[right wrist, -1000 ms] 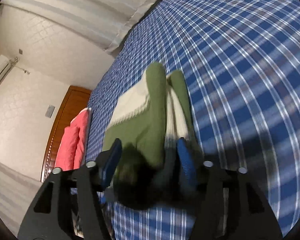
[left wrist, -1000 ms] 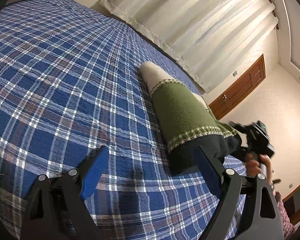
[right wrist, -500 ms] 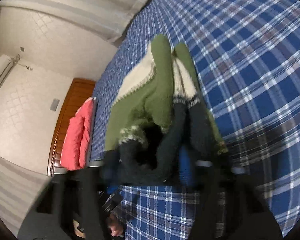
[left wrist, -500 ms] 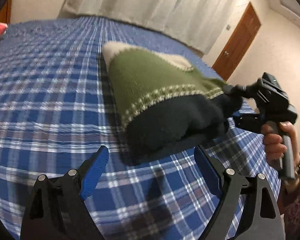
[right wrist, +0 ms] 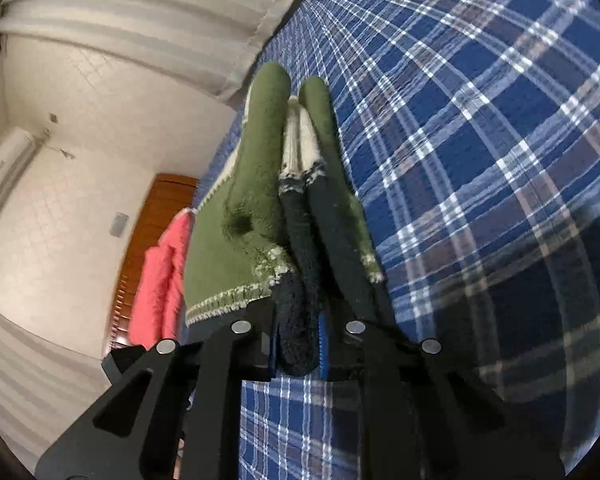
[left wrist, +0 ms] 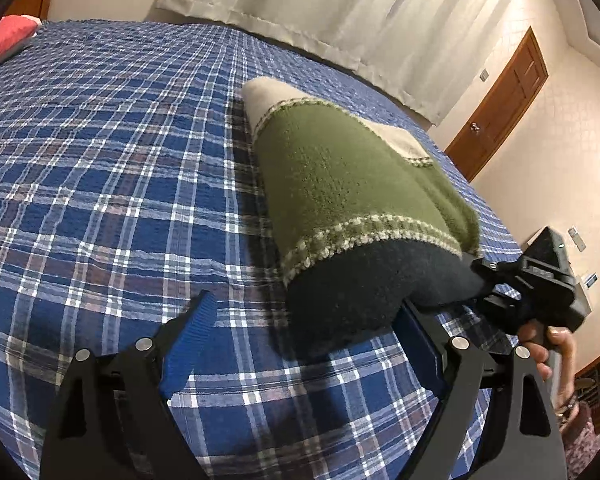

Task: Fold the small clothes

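Note:
A folded green knit garment (left wrist: 340,184) with a cream top and a dark navy hem lies on the blue plaid bed. My right gripper (right wrist: 298,340) is shut on its dark hem edge (right wrist: 300,320) and lifts that end; it also shows in the left wrist view (left wrist: 532,292), held by a hand. My left gripper (left wrist: 304,340) is open and empty, its jaws wide apart just in front of the raised hem, with the right jaw under the dark fabric.
The blue plaid bedspread (left wrist: 100,184) fills most of both views. A red pillow (right wrist: 160,276) lies by the wooden headboard. White curtains (left wrist: 340,8) and a brown door (left wrist: 504,108) stand beyond the bed.
My right gripper has closed on the dark hem and lifted it. The left gripper has swung and moved in close to the hem, still open.

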Available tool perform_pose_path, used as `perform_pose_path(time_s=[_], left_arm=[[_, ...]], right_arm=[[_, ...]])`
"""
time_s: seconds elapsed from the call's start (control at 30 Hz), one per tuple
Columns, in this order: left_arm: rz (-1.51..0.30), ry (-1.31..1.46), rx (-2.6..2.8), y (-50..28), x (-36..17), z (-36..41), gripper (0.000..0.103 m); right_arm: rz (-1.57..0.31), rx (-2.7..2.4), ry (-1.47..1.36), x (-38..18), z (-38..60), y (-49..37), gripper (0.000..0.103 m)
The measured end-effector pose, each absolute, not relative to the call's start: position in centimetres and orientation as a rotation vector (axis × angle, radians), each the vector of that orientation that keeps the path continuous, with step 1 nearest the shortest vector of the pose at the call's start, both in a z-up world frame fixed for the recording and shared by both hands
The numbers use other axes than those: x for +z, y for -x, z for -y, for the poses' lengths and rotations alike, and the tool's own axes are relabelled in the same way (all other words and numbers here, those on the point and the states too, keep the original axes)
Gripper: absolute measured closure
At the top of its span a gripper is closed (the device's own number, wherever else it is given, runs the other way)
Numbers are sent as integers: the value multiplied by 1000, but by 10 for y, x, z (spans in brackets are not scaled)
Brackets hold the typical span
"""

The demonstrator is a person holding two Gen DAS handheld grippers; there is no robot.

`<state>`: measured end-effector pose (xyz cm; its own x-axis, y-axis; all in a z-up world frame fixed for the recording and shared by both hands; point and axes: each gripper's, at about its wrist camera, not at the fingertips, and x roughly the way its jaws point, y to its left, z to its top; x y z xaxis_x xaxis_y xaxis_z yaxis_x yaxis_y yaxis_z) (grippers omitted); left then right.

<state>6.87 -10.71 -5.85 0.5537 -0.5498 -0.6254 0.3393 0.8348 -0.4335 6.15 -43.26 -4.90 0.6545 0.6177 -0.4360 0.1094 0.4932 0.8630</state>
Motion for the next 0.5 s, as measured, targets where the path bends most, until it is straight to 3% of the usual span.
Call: perform_pose_path(time_s=[0.27, 0.5], left_arm=[[-719, 326, -562, -62, -23, 102, 17], [-771, 227, -512, -89, -47, 127, 17]], right_arm=[[-812, 374, -1011, -49, 435, -60, 91], [-808, 391, -1010, -44, 431, -56, 86]])
